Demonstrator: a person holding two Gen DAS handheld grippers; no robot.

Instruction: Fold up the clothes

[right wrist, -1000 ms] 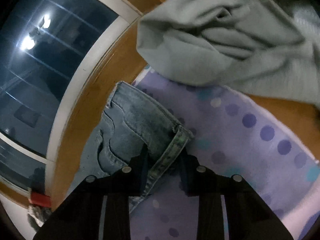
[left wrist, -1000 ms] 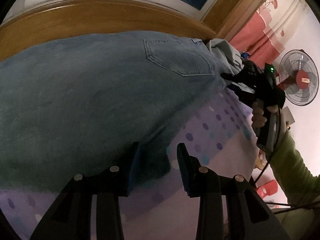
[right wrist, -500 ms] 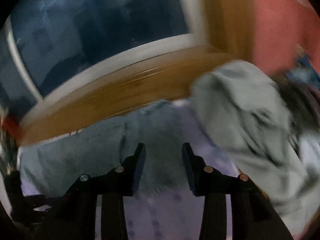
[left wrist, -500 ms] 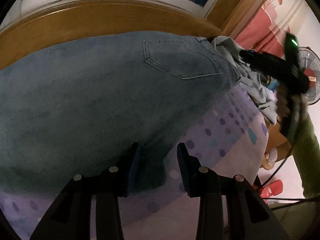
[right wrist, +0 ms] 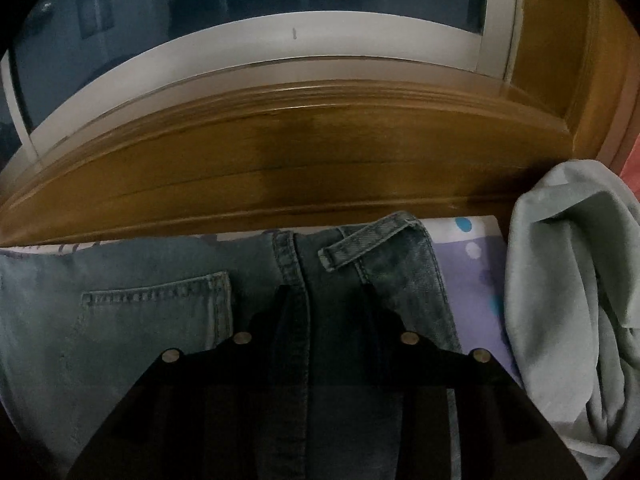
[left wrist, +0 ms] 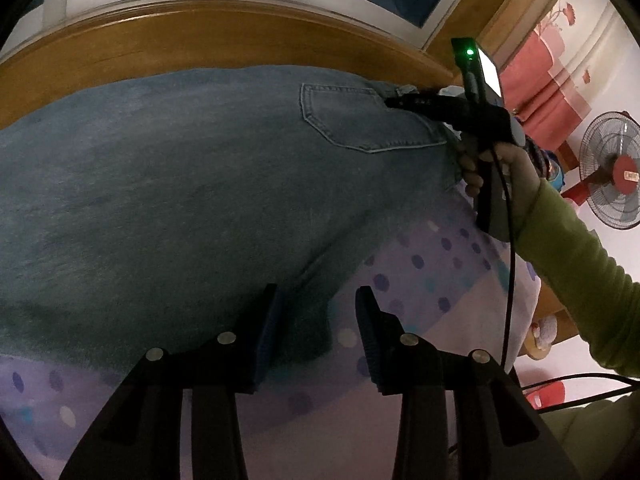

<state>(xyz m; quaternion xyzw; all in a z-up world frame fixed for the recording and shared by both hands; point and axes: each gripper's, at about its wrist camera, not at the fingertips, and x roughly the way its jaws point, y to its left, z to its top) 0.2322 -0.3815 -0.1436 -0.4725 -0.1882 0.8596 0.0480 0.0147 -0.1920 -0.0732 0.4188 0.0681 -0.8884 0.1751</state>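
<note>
Lying spread flat on the purple dotted bedsheet [left wrist: 432, 264], the faded blue denim jeans [left wrist: 180, 184] risk skewing or bunching if lifted, because right tongs [right wrist: 324, 312] straddle only the waistband seam, left tongs [left wrist: 316, 320] gaping apart over one edge.

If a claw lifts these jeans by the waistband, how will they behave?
The jeans lie flat and limp on the sheet, so they will probably drape and sag. The denim looks thick, so likely heavy for cloth. The belt loop already flops loose and may snag.
</note>
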